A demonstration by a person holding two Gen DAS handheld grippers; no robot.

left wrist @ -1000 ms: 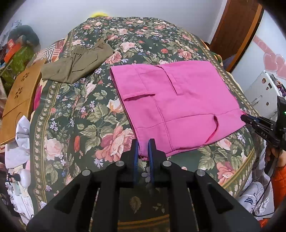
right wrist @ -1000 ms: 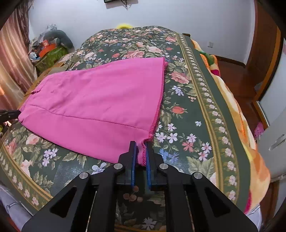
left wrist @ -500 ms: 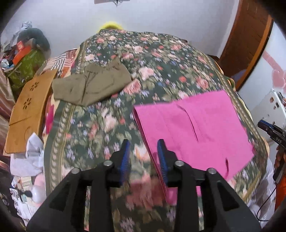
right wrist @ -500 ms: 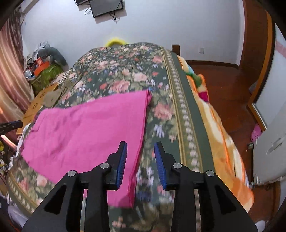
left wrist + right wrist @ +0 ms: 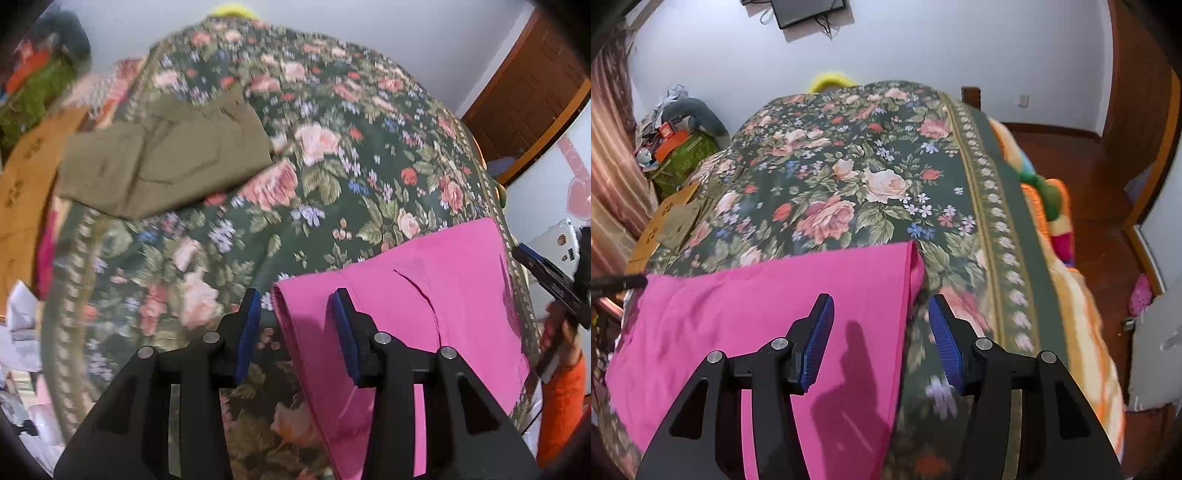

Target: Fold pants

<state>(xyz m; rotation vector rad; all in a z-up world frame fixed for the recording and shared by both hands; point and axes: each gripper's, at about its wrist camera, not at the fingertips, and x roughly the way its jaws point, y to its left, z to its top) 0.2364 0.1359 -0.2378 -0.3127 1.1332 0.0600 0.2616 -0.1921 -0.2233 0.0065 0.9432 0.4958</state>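
Observation:
The pink pants (image 5: pixel 436 314) lie folded flat on the floral bedspread (image 5: pixel 332 177), near its front edge. My left gripper (image 5: pixel 297 323) hovers over their left fold; its jaws are opening and its blue pads press on nothing. In the right wrist view the same pink pants (image 5: pixel 757 317) spread to the left. My right gripper (image 5: pixel 881 330) hangs above their right edge, jaws opening and nothing gripped. The right gripper (image 5: pixel 546 280) also shows at the left wrist view's right edge, held by a hand in an orange sleeve (image 5: pixel 561 398).
Folded olive pants (image 5: pixel 166 162) lie at the bed's far left, beside a wooden board (image 5: pixel 26 192). Clutter piles up along the left wall (image 5: pixel 676 147). A striped orange blanket (image 5: pixel 1082 302) hangs off the bed's right side above a wooden floor (image 5: pixel 1108 229).
Both grippers were shut on the near corners of the pink pants. They have let go, opened, and moved across the cloth toward the far side of the bed.

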